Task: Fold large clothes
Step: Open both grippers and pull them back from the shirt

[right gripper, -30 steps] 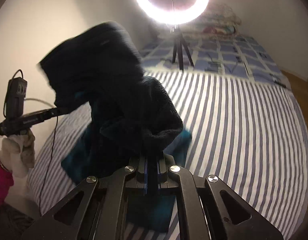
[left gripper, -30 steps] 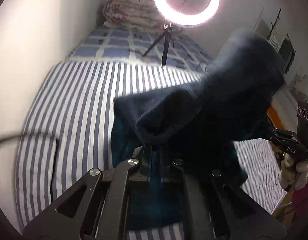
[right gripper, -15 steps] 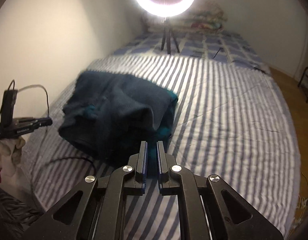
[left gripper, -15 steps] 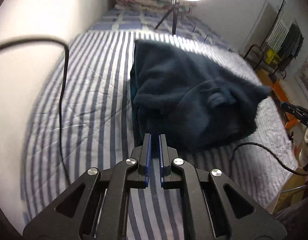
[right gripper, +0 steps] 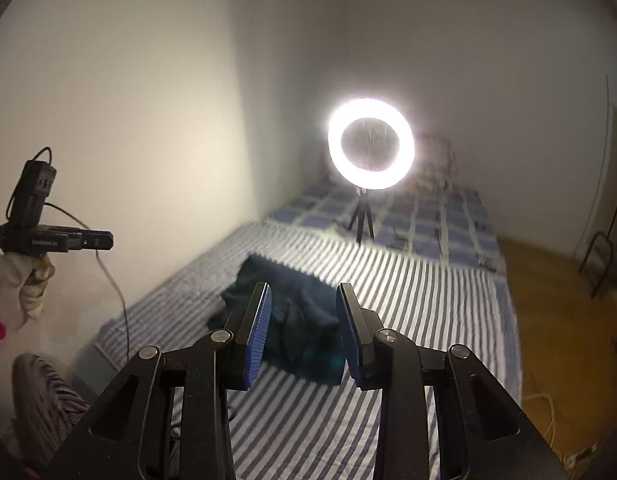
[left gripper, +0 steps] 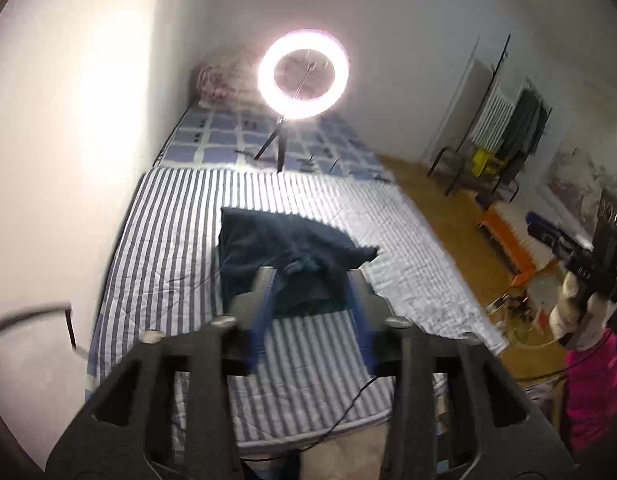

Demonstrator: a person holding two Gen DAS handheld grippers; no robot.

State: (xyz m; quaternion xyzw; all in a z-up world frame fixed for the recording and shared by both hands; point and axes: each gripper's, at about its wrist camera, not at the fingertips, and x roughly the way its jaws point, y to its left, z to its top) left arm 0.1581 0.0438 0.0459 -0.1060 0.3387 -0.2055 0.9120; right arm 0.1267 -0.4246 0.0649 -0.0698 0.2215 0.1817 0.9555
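both grippers hang apart above the dark garment point(right gripper: 292, 304), seemingly clear.

Both tools point(left gripper: 312, 300) point(right gripper: 304, 320) released the dark garment point(left gripper: 284, 256) (now on bed), jaws opening.

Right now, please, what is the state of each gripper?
Left gripper: jaws open, just been opening, holding nothing.
Right gripper: jaws open, just been opening, holding nothing; dark garment lies on the bed.

Both tools point(left gripper: 310, 280) point(right gripper: 304, 294) raised, jaws just parted
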